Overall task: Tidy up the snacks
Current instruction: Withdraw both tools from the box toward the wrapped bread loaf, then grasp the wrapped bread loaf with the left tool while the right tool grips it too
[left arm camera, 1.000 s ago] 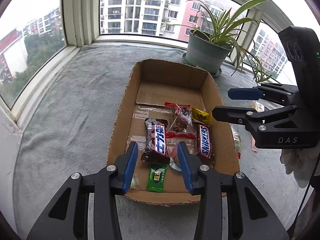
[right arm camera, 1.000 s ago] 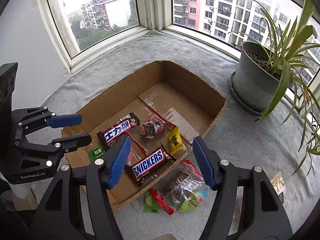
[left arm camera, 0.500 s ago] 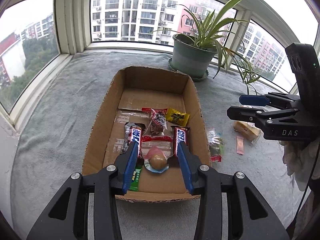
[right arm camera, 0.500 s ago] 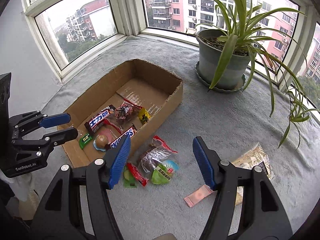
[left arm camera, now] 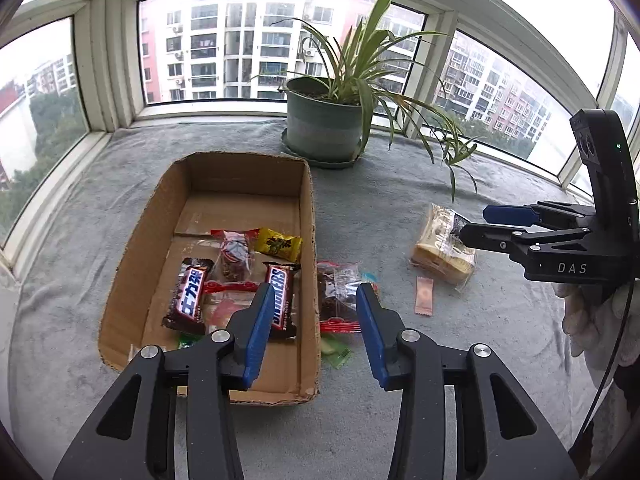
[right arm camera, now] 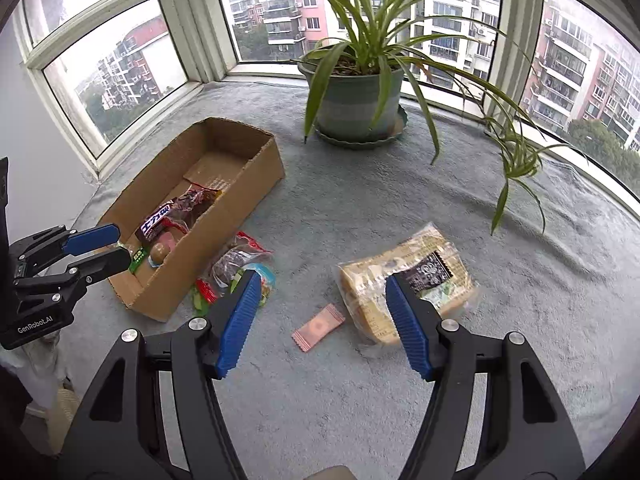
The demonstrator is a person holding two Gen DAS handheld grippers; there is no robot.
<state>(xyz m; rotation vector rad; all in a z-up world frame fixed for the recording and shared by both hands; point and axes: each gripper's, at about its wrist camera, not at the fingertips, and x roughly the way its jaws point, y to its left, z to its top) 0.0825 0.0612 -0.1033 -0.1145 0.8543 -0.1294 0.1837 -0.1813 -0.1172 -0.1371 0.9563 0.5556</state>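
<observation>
While both jaws gape empty, the cardboard box (left arm camera: 308, 216) holds Snickers bars (left arm camera: 282, 300).

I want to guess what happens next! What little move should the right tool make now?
Probably lower the open right tool onto the small pink sachet lying on the grey cloth between its fingers, outside the brown cardboard box.

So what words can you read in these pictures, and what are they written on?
"SNICKERS": on the candy bar in the box.
"DAS": on the right gripper body.
"GenRobot.AI": on the left gripper body.
Chinese characters: on the second bar, not Latin letters.
Too small or blurred: yellow candy, green packet, bread bag label.
</observation>
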